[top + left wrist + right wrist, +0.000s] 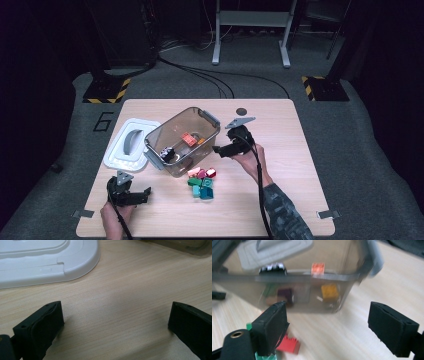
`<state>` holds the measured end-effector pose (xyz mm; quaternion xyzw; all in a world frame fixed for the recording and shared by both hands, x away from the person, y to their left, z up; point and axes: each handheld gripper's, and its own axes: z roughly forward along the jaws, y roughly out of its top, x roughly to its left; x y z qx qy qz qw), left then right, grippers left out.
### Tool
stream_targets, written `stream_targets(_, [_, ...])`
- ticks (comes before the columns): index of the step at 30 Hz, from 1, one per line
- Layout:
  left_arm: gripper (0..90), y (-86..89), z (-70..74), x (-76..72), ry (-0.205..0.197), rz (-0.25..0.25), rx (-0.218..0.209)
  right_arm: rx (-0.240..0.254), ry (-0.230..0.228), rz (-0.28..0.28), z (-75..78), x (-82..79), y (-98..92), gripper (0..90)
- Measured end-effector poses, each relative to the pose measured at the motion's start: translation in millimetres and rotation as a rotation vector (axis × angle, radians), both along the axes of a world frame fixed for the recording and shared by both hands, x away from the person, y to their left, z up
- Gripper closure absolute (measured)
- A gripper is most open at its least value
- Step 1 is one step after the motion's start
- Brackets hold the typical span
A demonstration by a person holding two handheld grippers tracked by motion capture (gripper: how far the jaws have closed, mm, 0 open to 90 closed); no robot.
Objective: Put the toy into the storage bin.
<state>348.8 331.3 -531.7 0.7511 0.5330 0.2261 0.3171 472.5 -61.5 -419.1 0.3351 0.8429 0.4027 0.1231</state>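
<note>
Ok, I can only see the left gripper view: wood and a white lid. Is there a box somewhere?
Observer: Yes, a smoky see-through plastic box stands right beside the white plastic lid.
Operator: Anything inside?
Observer: An orange toy brick and a black-and-white piece, at least.
Operator: Where's the other tool?
Observer: The right tool is open and empty, pointing at the box, with a pile of small coloured bricks close by.

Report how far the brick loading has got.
Done: a few bricks, one orange brick among them, lie in the clear bin, whose white lid is off. In hand: nothing; the right gripper is open beside the bin. Left: the brick pile on the table.
</note>
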Motion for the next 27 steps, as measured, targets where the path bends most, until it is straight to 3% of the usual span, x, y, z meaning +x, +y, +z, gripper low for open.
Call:
stream_targets(7, [0.0,0.1,0.1,0.0,0.001,-0.001,0.001,-0.017,0.08,-0.002,-40.6,-13.6,6.6,12.5])
stream_targets(11, [0.0,0.1,0.0,0.0,0.0,-0.001,0.001,-0.013,0.096,0.003,-56.3,-21.7,17.5,15.3])
stream_targets(16, [0.0,0.2,0.1,0.0,0.001,-0.002,0.002,-0.021,0.103,0.02,-65.0,-26.7,31.0,22.1])
stream_targets(17, [0.0,0.1,0.0,0.0,0.0,0.0,0.0,-0.021,0.107,0.009,-66.8,-27.8,33.3,27.1])
stream_targets(27, [0.0,0.0,0.0,0.0,0.0,0.0,0.0,-0.041,0.136,0.01,-76.3,-30.8,31.5,45.6])
